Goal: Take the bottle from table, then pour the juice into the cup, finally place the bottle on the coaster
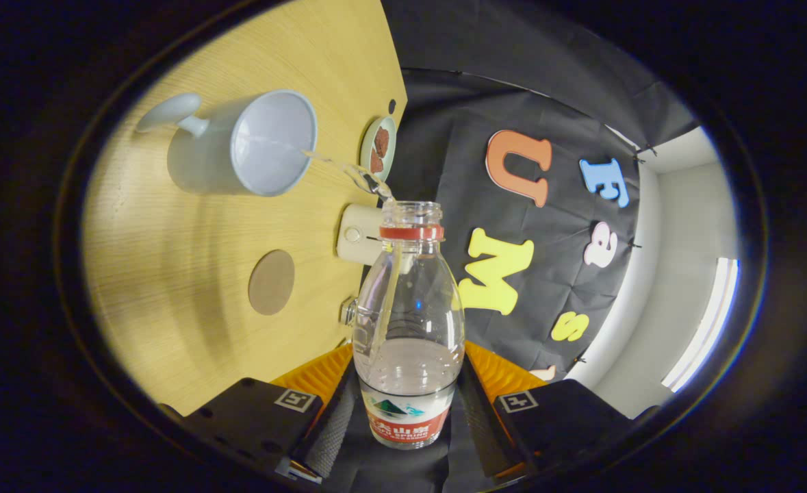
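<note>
Gripper [408, 411]: lower centre of the frame, both fingers pressed against the sides of the bottle, clenched on it near its labelled base. Bottle [408, 322]: clear plastic, uncapped, red neck ring, held between the fingers and rising from them toward frame centre; some clear liquid remains inside. Liquid stream [348, 171]: thin and clear, leaving the bottle mouth and arcing up and left into the cup. Table [170, 287]: light wood grain, occupying the left half of the frame. Coaster [272, 281]: round, brown, flat on the table left of the bottle. Small cream box [356, 235]: just beyond the coaster, partly behind the bottle neck. Cup [252, 144]: pale, handled, upper left, its opening facing the bottle mouth. Small dish [378, 147]: holds something reddish-brown, right of the cup near the table edge.
</note>
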